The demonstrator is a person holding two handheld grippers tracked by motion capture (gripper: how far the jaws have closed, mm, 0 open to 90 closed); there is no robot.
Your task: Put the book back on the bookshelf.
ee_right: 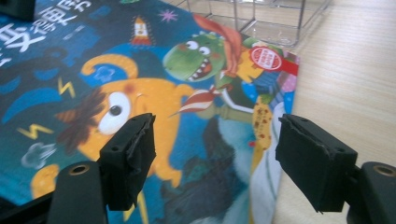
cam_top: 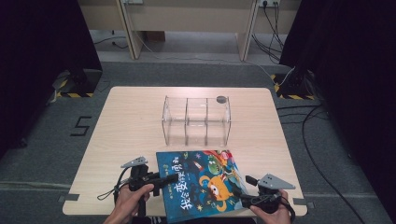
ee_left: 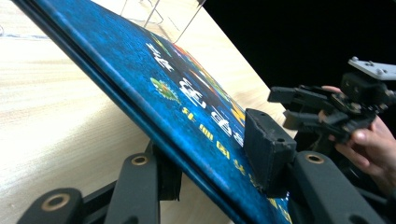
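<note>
The picture book (cam_top: 201, 183) lies on the table's (cam_top: 130, 126) near edge, its blue cover bearing large Chinese characters, a round red sticker too small to read, an orange one-eyed creature and a green dinosaur. The left gripper (ee_left: 210, 163) is clamped across the book's spine edge, raising that side, as its own view shows. The right gripper (ee_right: 217, 158), held low in the right hand (cam_top: 273, 212), hovers released over the opposite edge, the clear three-bay rack (cam_top: 196, 120) beyond its jaws.

The pale wood-grain table (cam_top: 126, 121) looks smooth and matt. The clear plastic three-compartment organiser (cam_top: 196, 120) is glossy. The blue picture book (ee_right: 154, 93) has a smooth, slightly shiny cover. The gripper jaws are matt black plastic with rough-edged pads.
</note>
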